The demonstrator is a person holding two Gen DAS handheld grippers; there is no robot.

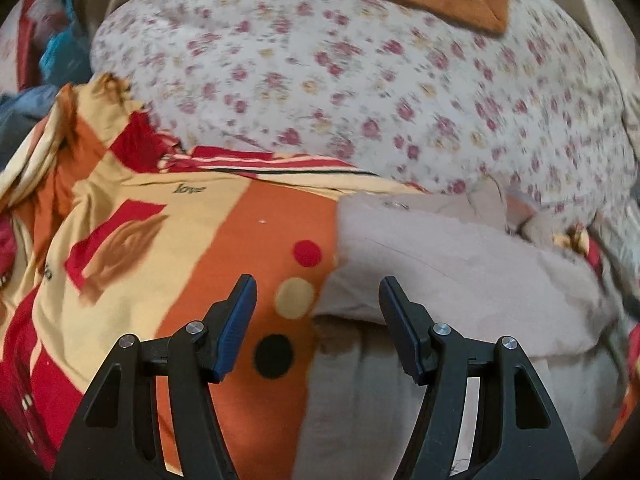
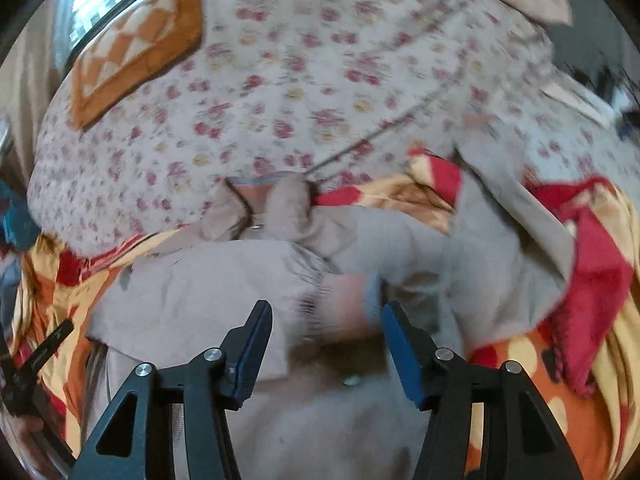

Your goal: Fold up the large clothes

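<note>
The beige garment point(image 2: 224, 292) lies rumpled beneath both wide-spread, empty tools, left gripper point(image 1: 318, 292) and right gripper point(image 2: 326, 316); behind it a floral quilt point(image 1: 360, 92), beneath it an orange patterned sheet point(image 1: 256, 224).

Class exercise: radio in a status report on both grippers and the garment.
Left gripper open, empty. Right gripper open, empty. Beige garment rumpled on patterned bedspread. Floral duvet bulks behind.

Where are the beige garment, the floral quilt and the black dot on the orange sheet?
Beige cloth garment point(image 2: 192, 292): right wrist view, on its flat left panel.
Floral padded quilt point(image 1: 360, 92): left wrist view, on its middle.
Round black dot of the orange printed sheet point(image 1: 274, 356): left wrist view, between the open tongs.
</note>
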